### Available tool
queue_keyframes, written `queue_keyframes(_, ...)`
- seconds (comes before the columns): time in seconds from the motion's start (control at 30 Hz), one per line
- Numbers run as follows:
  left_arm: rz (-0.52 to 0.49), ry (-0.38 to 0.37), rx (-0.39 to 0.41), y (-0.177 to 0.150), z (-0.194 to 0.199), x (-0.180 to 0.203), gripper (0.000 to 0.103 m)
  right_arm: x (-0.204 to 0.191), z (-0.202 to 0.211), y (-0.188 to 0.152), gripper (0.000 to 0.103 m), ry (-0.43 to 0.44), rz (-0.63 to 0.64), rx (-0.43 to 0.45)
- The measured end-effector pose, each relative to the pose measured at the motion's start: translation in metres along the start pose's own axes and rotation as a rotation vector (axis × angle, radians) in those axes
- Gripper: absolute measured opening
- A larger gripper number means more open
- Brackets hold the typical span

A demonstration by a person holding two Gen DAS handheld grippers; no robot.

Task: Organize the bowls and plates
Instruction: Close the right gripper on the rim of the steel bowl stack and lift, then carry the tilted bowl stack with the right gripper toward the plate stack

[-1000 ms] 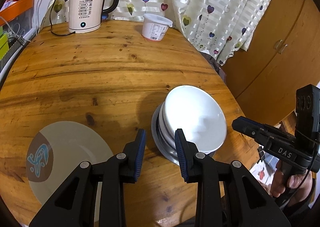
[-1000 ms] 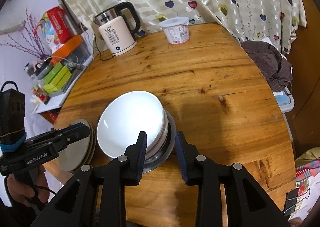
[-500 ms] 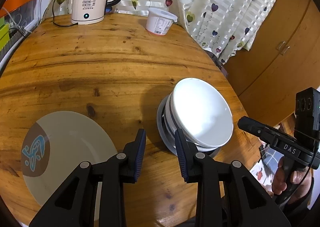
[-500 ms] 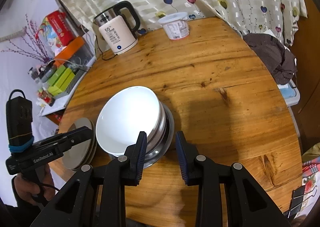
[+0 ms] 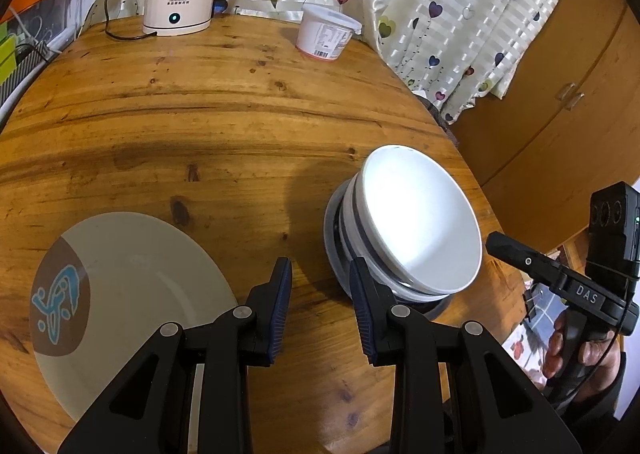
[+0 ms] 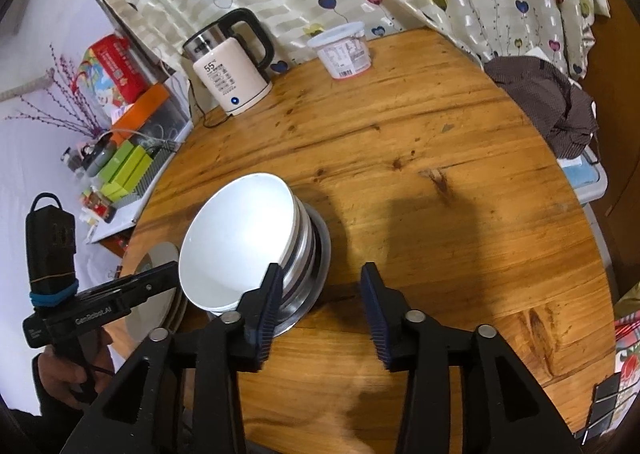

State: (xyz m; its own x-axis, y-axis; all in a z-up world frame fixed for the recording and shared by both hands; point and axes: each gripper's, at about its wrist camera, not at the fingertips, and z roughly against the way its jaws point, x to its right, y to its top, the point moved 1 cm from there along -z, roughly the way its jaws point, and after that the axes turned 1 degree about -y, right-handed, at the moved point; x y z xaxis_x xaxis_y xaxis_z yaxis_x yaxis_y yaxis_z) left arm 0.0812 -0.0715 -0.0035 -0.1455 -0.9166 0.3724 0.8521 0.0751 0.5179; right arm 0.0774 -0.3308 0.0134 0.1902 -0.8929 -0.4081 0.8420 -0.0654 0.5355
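Currently, left wrist view: left tool (image 5: 320, 286) stood parted, gripping nothing, over bare tabletop (image 5: 224, 126) between the plate (image 5: 132, 294) and the bowl stack (image 5: 404, 226). Right wrist view: right tool (image 6: 320, 302) jaws were opening, empty, its left finger just beside the bowl stack (image 6: 248, 246); plates (image 6: 160, 294) lay left of the stack.

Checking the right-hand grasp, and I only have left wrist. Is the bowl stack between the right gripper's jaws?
Observer: No. The right gripper is opening over bare table, nothing between its jaws. The bowl stack sits just outside them, on the plate side.
Operator: Is the patterned plate a single one?
Observer: Probably not. The right wrist view shows layered rims under that plate, so it looks like a stack.
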Motion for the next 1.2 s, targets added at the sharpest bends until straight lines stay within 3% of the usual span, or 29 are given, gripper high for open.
queue_keyframes(0.53,-0.002,0.058,-0.006,-0.001,-0.011,-0.007,0.031,0.006,-0.012,-0.001,0.044,0.015,-0.006,-0.043)
queue_keyframes(1.2,0.008,0.027,-0.023,0.002,-0.019,-0.013,0.031,0.017,-0.022,0.001,0.045,0.027,-0.065,-0.060)
